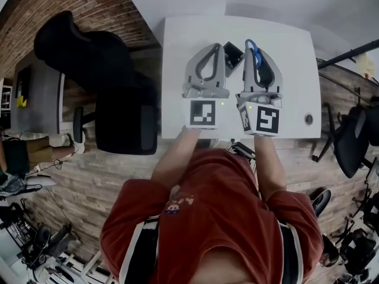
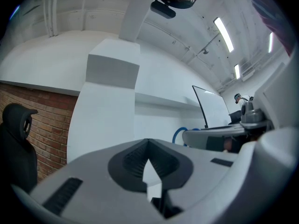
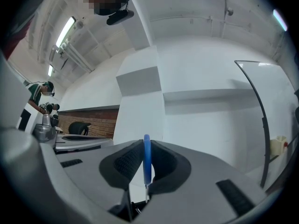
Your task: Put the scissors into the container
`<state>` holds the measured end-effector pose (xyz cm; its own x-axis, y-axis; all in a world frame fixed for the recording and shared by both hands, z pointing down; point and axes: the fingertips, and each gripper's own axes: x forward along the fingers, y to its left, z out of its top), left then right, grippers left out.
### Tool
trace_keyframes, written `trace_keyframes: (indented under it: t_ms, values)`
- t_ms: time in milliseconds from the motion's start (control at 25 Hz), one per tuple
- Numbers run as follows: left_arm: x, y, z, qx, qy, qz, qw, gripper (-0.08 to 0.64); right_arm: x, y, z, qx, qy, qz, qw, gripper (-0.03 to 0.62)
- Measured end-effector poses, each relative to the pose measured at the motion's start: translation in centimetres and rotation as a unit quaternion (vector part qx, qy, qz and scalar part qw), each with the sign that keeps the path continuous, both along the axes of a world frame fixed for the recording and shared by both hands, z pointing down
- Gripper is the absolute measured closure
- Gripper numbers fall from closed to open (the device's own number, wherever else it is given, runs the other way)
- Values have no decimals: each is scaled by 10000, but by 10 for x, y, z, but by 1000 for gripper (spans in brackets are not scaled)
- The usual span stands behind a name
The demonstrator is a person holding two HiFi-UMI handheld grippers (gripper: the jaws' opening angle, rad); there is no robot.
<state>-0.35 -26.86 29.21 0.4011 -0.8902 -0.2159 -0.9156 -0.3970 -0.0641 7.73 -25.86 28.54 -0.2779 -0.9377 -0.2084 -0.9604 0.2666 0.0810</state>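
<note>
On the white table [image 1: 296, 70], seen from the head view, both grippers sit side by side over the near half. The left gripper [image 1: 214, 46] is at nine o'clock of the right gripper [image 1: 251, 44]. The left one's claw is pressed together with nothing in it. The right one's claw pinches the blue handle loop of the scissors [image 3: 146, 158], which stands edge-on between the pads.

Between the two claws, at about ten o'clock from the right claw's tips, lies a small dark box [image 1: 233, 53]. I take it to be the container. The grippers cover most of it, so I cannot make out its opening.

The main risk is the grip, since a thin rounded loop held edge-on could pivot or slide out when the gripper tilts. The blades are not visible in any view, so where their points hang is uncertain. They could catch the container's rim and push or tip the box rather than drop inside.

The left gripper is just beside the container and could knock it. It also blocks the head view of the drop.
</note>
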Motion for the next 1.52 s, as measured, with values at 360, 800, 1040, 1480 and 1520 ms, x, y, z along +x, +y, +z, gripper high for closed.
trace_keyframes:
  t_ms: [360, 800, 1040, 1480, 1520]
  values:
    - [-9, -15, 10, -107, -21, -38, 9999, 548, -6, -18, 16, -170, 5, -18, 9999, 540]
    - [-19, -29, 31, -336, -40, -149, 9993, 548, -9, -37, 49, -519, -9, -41, 9986, 540]
    - [-21, -36, 45, -524, -48, -175, 9985, 548, -7, -45, 68, -741, 44, -44, 9972, 540]
    - [-20, -51, 73, -857, -116, -186, 9961, 548, -3, -64, 101, -1080, 42, 13, 9941, 540]
    - [-20, -52, 75, -870, -129, -188, 9960, 548, -3, -64, 105, -1119, 37, 17, 9937, 540]
